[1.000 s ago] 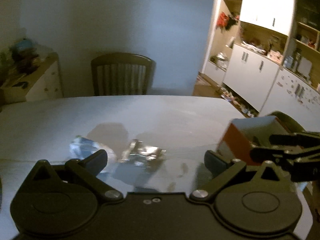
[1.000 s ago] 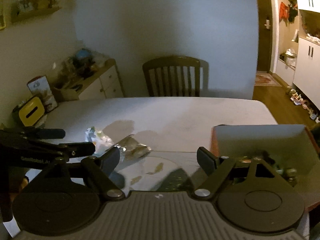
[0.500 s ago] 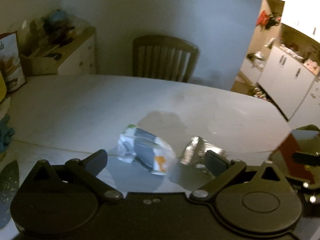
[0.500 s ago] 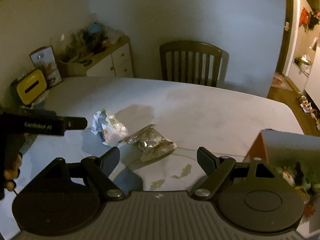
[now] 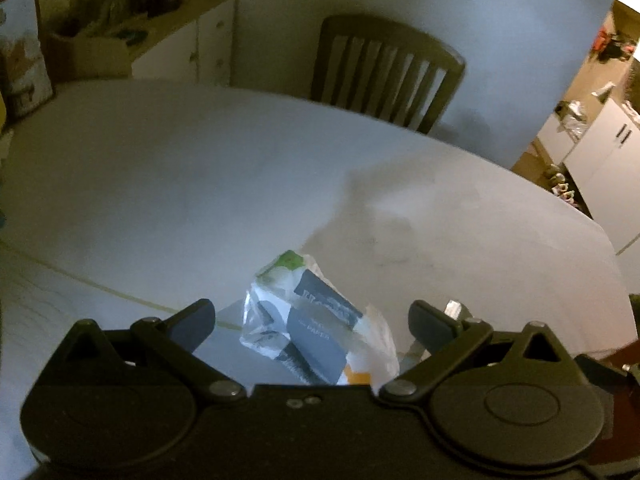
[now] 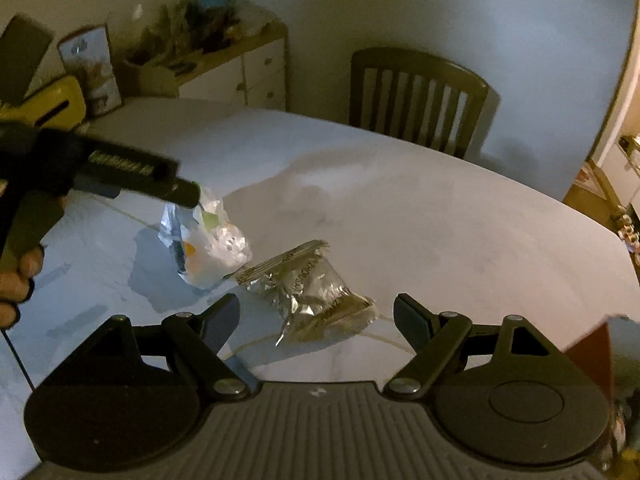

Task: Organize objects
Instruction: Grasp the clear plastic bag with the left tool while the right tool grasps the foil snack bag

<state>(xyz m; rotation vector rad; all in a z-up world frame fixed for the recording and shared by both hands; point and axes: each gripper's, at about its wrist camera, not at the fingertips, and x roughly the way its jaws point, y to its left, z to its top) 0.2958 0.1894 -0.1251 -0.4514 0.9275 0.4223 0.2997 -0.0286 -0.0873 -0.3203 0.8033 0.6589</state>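
Observation:
A clear tissue packet (image 5: pixel 316 328) with grey and green print lies on the white table, right between the fingers of my open left gripper (image 5: pixel 312 320). It also shows in the right wrist view (image 6: pixel 204 240), with the left gripper (image 6: pixel 176 190) just above it. A crinkled silver snack bag (image 6: pixel 312 296) lies to its right, in front of my open, empty right gripper (image 6: pixel 316 316). A sliver of the bag (image 5: pixel 454 308) shows behind the left gripper's right finger.
The corner of an orange-sided box (image 6: pixel 592 356) sits at the right table edge. A wooden chair (image 6: pixel 416 100) stands behind the table (image 6: pixel 440 208). A cluttered sideboard (image 6: pixel 224 68) and a yellow object (image 6: pixel 56 104) stand at the far left.
Both grippers swung left, away from the box. The left gripper closed in on the tissue packet, which now sits between its fingers. The right gripper now faces the silver bag.

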